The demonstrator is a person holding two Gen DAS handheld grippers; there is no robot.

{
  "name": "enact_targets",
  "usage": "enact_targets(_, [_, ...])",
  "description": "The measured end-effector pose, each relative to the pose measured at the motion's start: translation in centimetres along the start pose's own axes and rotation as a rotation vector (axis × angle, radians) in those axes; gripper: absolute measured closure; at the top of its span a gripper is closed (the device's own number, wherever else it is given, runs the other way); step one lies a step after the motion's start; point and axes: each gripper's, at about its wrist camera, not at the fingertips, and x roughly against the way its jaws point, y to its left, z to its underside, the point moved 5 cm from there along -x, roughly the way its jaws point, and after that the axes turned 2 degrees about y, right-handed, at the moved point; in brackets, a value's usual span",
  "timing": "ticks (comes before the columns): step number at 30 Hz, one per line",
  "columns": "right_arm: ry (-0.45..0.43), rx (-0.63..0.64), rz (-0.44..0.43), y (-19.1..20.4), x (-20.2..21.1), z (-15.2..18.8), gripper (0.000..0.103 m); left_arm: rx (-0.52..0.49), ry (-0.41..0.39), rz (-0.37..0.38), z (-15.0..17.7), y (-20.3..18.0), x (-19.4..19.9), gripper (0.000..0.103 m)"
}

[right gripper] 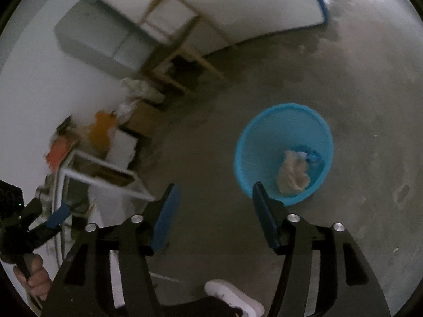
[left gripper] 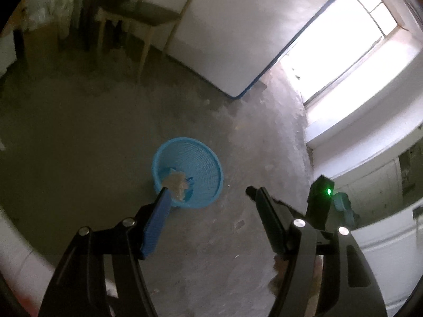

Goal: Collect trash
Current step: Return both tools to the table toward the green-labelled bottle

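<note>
A round blue plastic basket (left gripper: pixel 201 158) stands on the concrete floor and holds a crumpled beige wad of trash (left gripper: pixel 175 182) and a bit of blue trash. It also shows in the right wrist view (right gripper: pixel 264 132), with the beige wad (right gripper: pixel 292 174) inside. My left gripper (left gripper: pixel 208 192) is open and empty above the floor, its left fingertip over the basket's near rim. My right gripper (right gripper: pixel 214 187) is open and empty, its right fingertip over the basket's near edge. The right gripper's body (left gripper: pixel 321 198) shows in the left wrist view, and the left gripper (right gripper: pixel 34 224) in the right wrist view.
A wooden chair (left gripper: pixel 148 18) stands by a white mattress (left gripper: pixel 238 39) leaning on the wall. A bright window (left gripper: pixel 351 42) is to the right. A white rack (right gripper: pixel 92 174) with boxes and bags lines the left wall. My white shoe (right gripper: pixel 232 295) is below the right gripper.
</note>
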Motion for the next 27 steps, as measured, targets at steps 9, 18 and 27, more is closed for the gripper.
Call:
enact_targets(9, [0.104,0.192,-0.139,8.4,2.2,6.9,0.028,0.063,-0.192,-0.124,14.0,4.9,17.2,0.031])
enact_targets(18, [0.29,0.454,-0.287,19.3,1.1,14.8,0.026,0.302,-0.45,-0.439,29.7,11.2,30.6,0.022])
enact_targets(27, [0.515,0.608,-0.413,28.2,-1.2,24.7,0.026,0.452,-0.465,-0.52,38.2,15.4,33.2,0.022])
